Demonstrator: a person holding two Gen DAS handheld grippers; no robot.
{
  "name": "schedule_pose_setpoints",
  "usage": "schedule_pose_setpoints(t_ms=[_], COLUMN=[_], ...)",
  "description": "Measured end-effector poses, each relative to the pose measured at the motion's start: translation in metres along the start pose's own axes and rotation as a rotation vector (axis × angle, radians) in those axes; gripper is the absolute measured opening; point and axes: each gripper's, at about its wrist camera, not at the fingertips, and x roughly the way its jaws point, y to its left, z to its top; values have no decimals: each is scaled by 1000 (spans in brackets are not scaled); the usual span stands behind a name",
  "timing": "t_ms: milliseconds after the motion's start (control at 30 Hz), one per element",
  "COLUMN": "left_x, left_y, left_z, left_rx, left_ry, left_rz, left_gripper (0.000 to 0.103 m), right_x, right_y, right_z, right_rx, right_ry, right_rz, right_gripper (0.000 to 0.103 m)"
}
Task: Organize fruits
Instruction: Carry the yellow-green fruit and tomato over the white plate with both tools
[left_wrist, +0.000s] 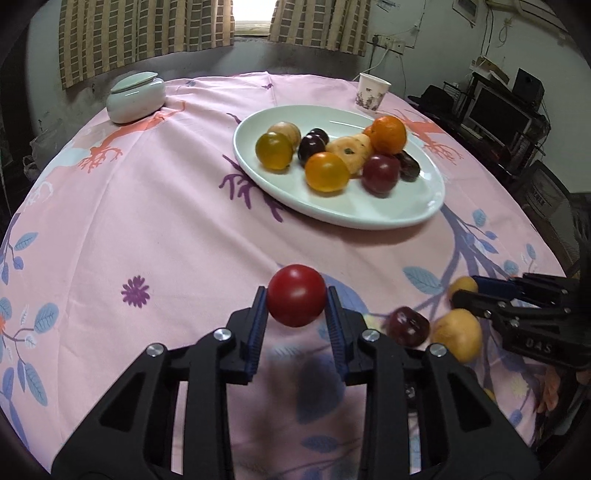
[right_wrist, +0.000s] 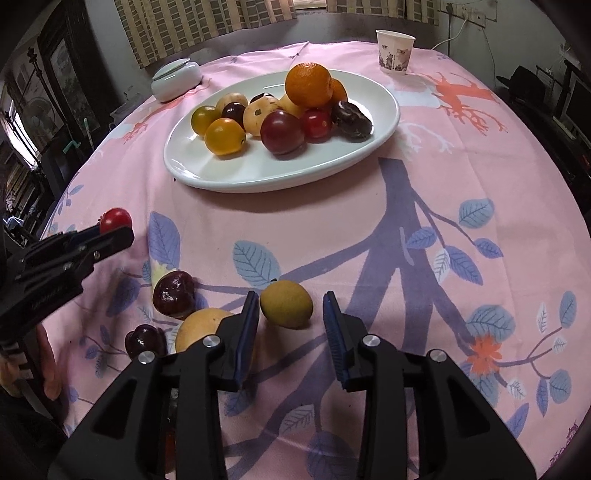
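Observation:
My left gripper is shut on a red tomato and holds it above the pink cloth, short of the white plate; it also shows in the right wrist view. The plate holds several fruits, with an orange on top. My right gripper is open, its jaws either side of a small yellow fruit on the cloth. A dark red fruit, a larger yellow fruit and another dark fruit lie to its left.
A lidded pale ceramic jar stands at the far left of the table. A paper cup stands at the far right behind the plate. The round table's edge drops off on all sides, with dark furniture beyond.

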Motion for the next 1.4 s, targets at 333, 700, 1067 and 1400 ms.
schedule_pose_setpoints(t_ms=[333,700,1067,1400], left_x=[-10,-5,57,109], left_y=[-17,-24,-15,-11], left_z=[-10,31,142,175], left_rx=[6,11,-9,-14], left_ry=[27,35,57,68], left_rz=[-20,-12,-13,51], left_gripper=[32,32,32,32], right_x=[-20,-34,2,30], right_y=[0,-7,-9,-9], right_z=[-5,30,124,173], right_rx=[-4,-50,-94,-113], right_ry=[-71,-120,-100,-181], right_rz=[3,19,17,-30], right_gripper=[29,29,29,28])
